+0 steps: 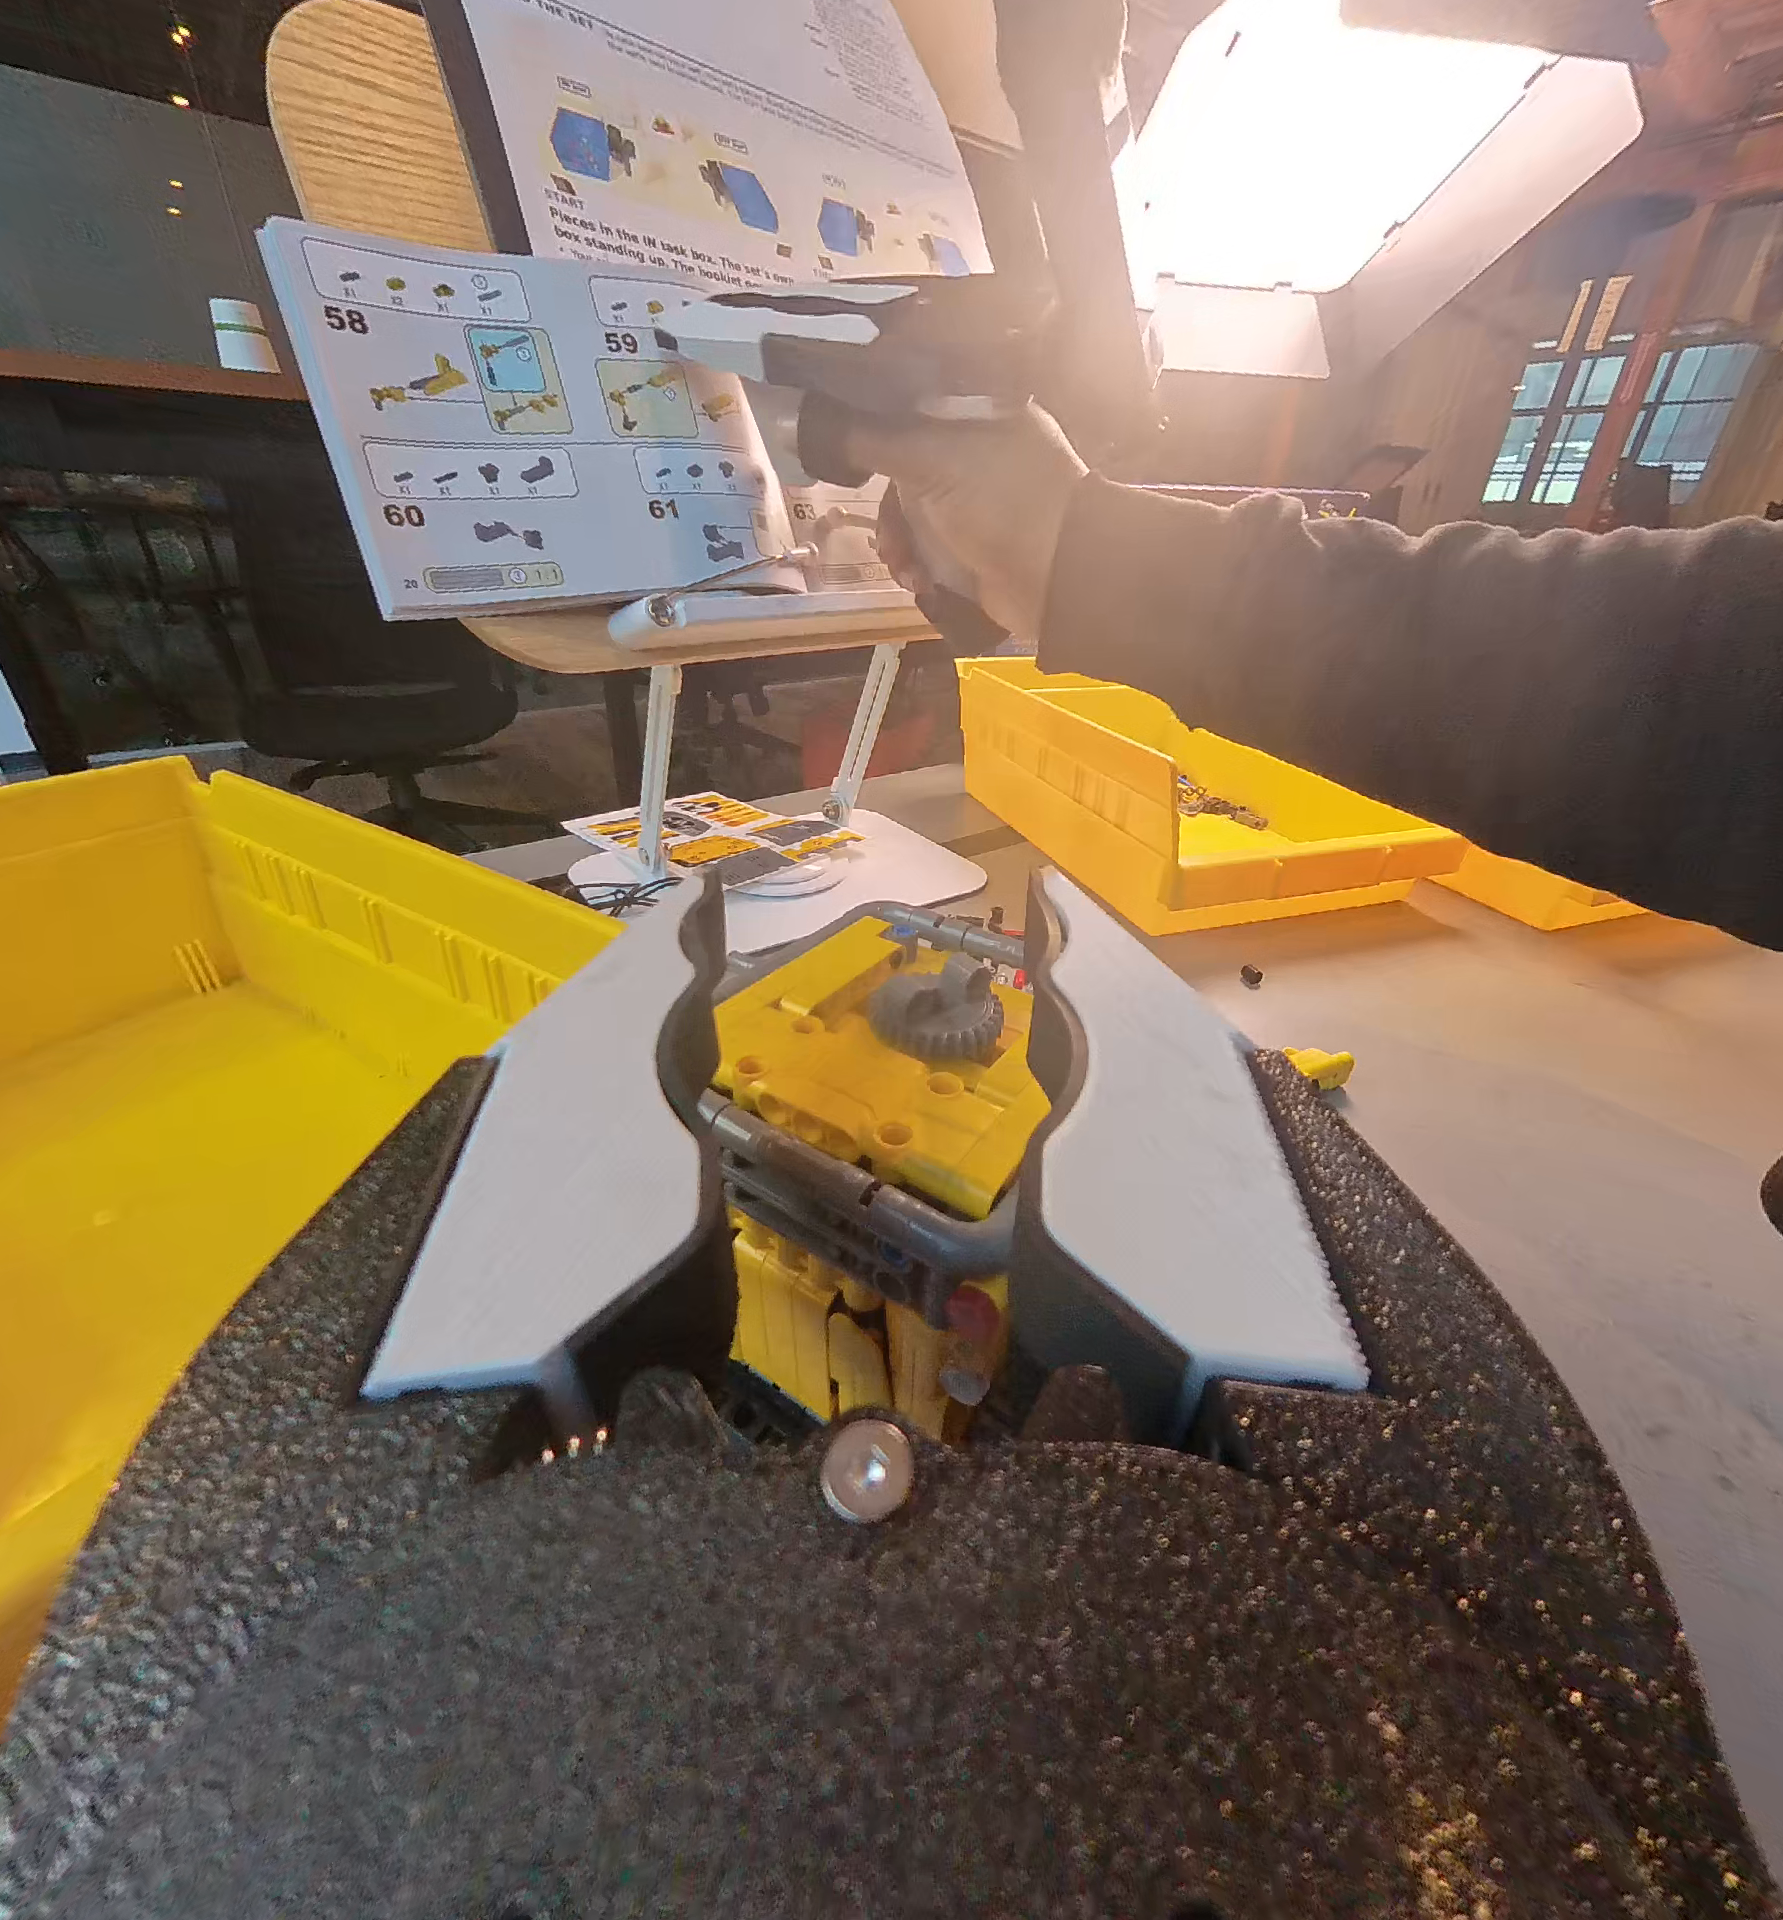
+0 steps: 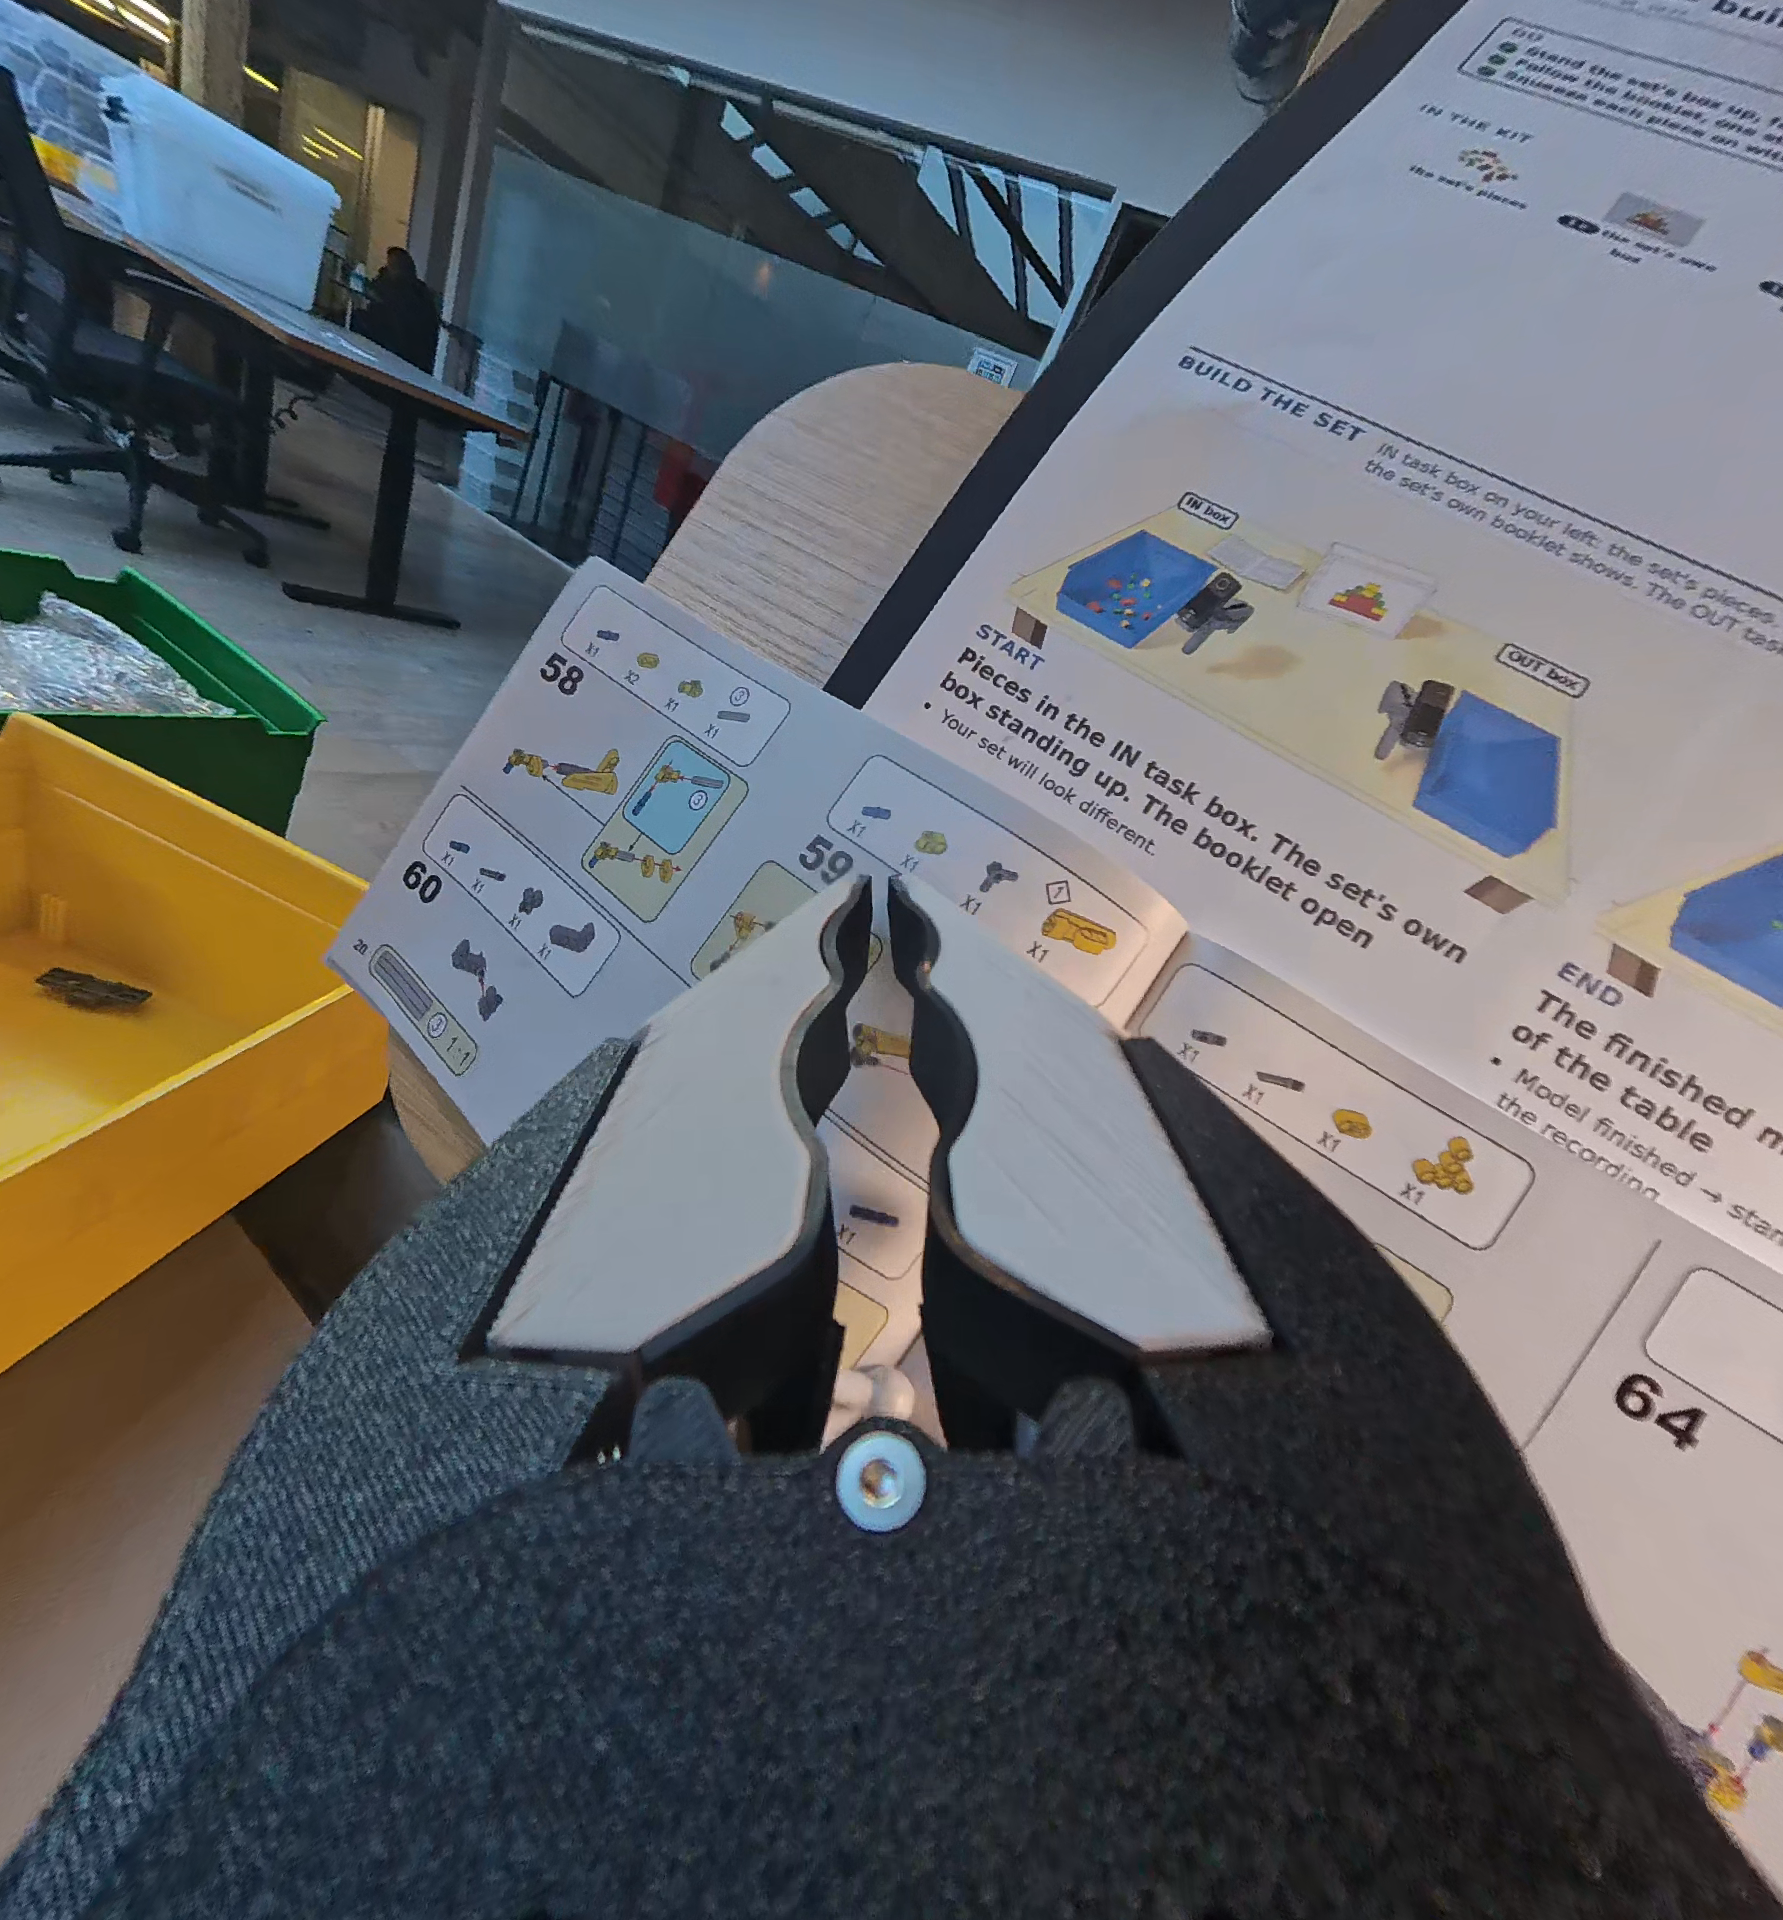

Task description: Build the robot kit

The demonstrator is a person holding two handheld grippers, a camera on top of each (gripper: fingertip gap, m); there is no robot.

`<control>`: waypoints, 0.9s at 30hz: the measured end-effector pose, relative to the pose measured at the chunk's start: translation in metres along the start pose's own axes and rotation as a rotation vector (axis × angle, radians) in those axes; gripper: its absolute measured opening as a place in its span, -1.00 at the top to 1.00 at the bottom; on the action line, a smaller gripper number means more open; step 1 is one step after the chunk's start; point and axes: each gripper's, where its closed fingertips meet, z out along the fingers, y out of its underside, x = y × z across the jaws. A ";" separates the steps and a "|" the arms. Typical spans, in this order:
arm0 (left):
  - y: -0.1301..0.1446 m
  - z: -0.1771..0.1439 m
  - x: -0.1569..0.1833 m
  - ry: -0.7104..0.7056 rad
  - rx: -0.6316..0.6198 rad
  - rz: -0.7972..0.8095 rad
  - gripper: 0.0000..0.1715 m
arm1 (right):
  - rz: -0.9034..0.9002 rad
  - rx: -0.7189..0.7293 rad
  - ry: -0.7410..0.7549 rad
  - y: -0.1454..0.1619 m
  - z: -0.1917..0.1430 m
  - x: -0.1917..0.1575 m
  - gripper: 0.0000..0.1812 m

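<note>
My left gripper (image 1: 876, 904) is shut on a yellow brick model (image 1: 866, 1081) with a grey gear (image 1: 934, 1013) on top and holds it above the grey table (image 1: 1489, 1195). My right gripper (image 2: 879, 883), held by a gloved hand, also shows in the left wrist view (image 1: 669, 338). Its tips are closed at the middle fold of an open instruction booklet (image 2: 575, 831), where a page (image 1: 736, 447) curls up. The booklet (image 1: 451, 416) rests on a white stand (image 1: 762, 623).
A yellow bin (image 1: 87, 1039) stands to the left; a second yellow bin (image 1: 1074, 769) holds small parts at the right. A loose yellow piece (image 1: 1323, 1065) and a small black piece (image 1: 1253, 975) lie on the table. A printed sheet (image 2: 1386, 520) stands behind the booklet. There is about 30 centimetres between the tips of the two grippers.
</note>
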 end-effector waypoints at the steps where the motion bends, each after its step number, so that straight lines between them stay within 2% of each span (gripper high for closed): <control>1: 0.000 0.000 0.000 0.000 0.000 -0.001 0.34 | 0.006 -0.002 0.000 0.001 -0.001 0.001 0.97; 27: 0.001 0.000 0.001 0.005 -0.004 -0.003 0.34 | 0.045 0.012 0.024 0.010 -0.010 0.015 0.95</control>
